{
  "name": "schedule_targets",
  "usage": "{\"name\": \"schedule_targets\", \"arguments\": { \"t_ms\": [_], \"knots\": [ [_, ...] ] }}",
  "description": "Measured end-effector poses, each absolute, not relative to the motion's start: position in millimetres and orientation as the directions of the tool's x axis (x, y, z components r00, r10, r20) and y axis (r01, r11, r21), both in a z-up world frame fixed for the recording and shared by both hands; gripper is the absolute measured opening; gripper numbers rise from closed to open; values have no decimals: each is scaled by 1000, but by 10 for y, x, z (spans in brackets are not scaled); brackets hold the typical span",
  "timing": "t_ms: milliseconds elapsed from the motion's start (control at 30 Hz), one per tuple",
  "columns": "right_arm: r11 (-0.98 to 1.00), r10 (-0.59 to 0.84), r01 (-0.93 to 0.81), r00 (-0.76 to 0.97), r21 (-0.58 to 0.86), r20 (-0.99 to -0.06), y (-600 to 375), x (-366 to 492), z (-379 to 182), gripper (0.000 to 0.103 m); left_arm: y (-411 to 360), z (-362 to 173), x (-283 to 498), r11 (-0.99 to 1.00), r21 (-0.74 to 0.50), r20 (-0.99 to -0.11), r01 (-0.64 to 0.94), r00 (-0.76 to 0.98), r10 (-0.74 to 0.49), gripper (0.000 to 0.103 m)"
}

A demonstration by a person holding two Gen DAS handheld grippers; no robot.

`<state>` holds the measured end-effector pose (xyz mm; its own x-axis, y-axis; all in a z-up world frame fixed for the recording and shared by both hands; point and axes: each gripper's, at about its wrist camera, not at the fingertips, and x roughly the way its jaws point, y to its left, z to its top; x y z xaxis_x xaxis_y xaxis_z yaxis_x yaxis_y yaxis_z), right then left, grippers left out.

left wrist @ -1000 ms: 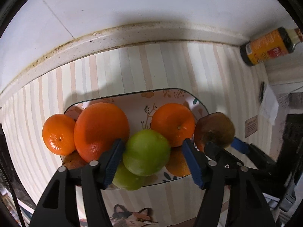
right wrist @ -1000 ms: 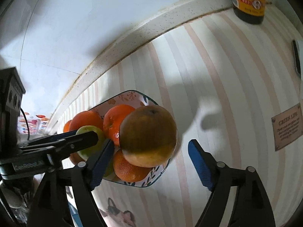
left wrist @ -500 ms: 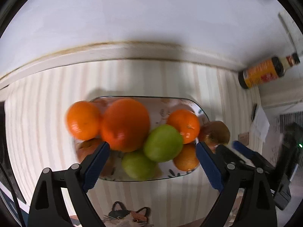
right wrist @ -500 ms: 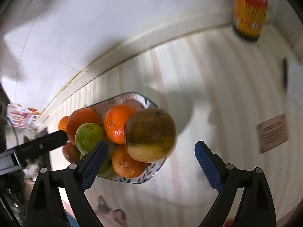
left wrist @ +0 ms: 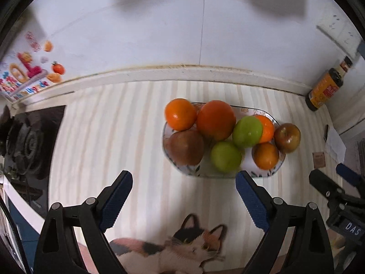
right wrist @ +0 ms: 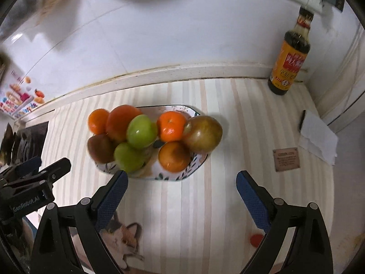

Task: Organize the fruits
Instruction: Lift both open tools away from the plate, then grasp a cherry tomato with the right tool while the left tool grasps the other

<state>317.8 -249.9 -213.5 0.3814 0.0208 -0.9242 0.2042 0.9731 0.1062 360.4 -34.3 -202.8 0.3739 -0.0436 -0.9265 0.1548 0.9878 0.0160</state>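
Observation:
A patterned plate [left wrist: 260, 174] [right wrist: 196, 164] on the striped counter holds a pile of fruit: several oranges [left wrist: 215, 119] [right wrist: 171, 126], two green apples [left wrist: 247, 131] [right wrist: 141, 131] and two brownish-red apples, one at the plate's right rim [left wrist: 287, 137] [right wrist: 202, 134]. My left gripper [left wrist: 183, 195] is open and empty, near and left of the plate. My right gripper [right wrist: 181, 195] is open and empty, in front of the plate's right end. Each gripper shows at the edge of the other's view.
A soy sauce bottle [right wrist: 290, 57] [left wrist: 325, 89] stands against the wall at the back right. Folded paper with a pen [right wrist: 318, 137] and a small brown card [right wrist: 287, 159] lie at the right. A gas hob [left wrist: 29, 141] is at the left. A cat picture [left wrist: 180, 248] marks the counter's near edge.
Both grippers have pulled back and up from the plate, still open. The fruit pile looks smaller and further off; the fruit has stayed on the plate.

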Motion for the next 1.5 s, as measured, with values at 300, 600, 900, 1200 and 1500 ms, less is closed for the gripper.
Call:
{"name": "schedule_targets", "arguments": {
  "t_ms": [300,600,900,1200,1500],
  "knots": [
    [978,-10,187,484,92,-875,-2271,2551,-1420,98,-166,-1364,2923,984,1,-869,177,488,-87,93],
    [983,-53,174,578,59,-814,-2074,1945,-686,98,-58,-815,2428,977,-2,-818,213,562,-124,93],
    [983,-63,175,633,63,-771,-1900,1561,-255,98,62,-563,2148,976,-21,-788,215,597,-148,93],
    [977,-66,198,638,80,-768,-1829,1421,-225,98,83,-487,2008,971,-6,-767,237,622,-157,93],
    [969,-98,234,653,77,-751,-1743,1323,-232,100,136,-518,1936,969,-9,-755,247,634,-168,102]
  ]
}}
